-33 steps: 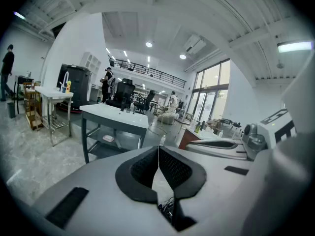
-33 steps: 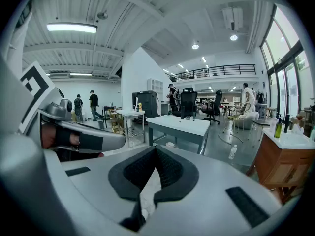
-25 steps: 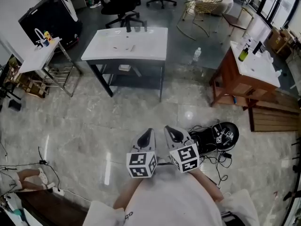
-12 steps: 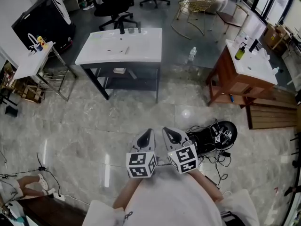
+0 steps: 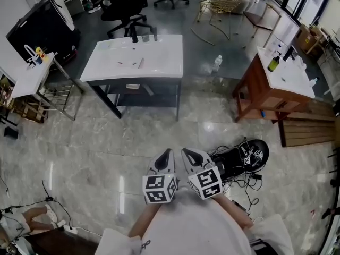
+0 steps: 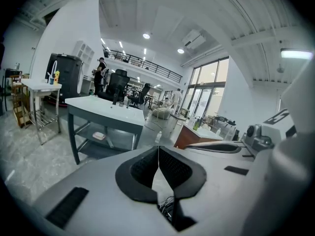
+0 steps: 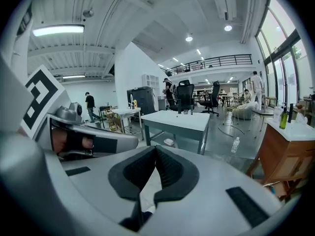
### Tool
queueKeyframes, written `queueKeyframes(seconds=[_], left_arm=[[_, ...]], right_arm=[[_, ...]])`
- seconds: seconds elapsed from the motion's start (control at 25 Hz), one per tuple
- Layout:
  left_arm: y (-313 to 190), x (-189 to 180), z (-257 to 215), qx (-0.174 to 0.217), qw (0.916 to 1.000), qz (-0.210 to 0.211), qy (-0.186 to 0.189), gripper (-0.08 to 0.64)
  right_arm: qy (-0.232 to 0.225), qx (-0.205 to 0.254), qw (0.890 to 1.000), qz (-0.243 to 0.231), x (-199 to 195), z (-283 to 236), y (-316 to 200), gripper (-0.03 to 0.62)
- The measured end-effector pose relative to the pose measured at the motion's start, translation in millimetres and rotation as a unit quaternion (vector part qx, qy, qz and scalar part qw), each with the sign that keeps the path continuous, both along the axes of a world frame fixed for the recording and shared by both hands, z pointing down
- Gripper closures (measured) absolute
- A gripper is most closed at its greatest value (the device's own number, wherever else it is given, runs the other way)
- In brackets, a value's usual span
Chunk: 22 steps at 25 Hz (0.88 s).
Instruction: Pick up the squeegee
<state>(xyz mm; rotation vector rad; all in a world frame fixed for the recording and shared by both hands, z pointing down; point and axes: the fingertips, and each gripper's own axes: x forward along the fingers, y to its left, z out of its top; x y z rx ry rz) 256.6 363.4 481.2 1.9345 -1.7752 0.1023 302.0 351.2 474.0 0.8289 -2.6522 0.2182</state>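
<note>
- Since a second ago, the white sink table (image 5: 159,49) has come slightly nearer and further left in the head view.
- Left gripper (image 5: 166,154): jaws pressed together, nothing between them.
- Right gripper (image 5: 186,153): jaws pressed together, empty.
- Squeegee (image 5: 141,62): apparently the slim item lying on the sink table top, well apart from both grippers.

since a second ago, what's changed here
The person has stepped a little toward the white table, which now shows larger and slightly further left in the head view. The left gripper and right gripper rode along side by side in front of the body. Nothing was taken hold of or let go: both stay shut and empty. The black device on the floor keeps its place.
</note>
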Motion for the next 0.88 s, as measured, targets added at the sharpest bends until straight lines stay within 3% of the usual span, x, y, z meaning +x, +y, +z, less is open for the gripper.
queueKeyframes(seconds=[0.88], left_arm=[[-140.7, -124.9, 4.0, -0.011, 0.9999, 0.007, 0.005, 0.532]], right_arm=[[-0.001, -0.045, 0.999, 0.01, -120.2, 14.1, -140.1, 0.566]])
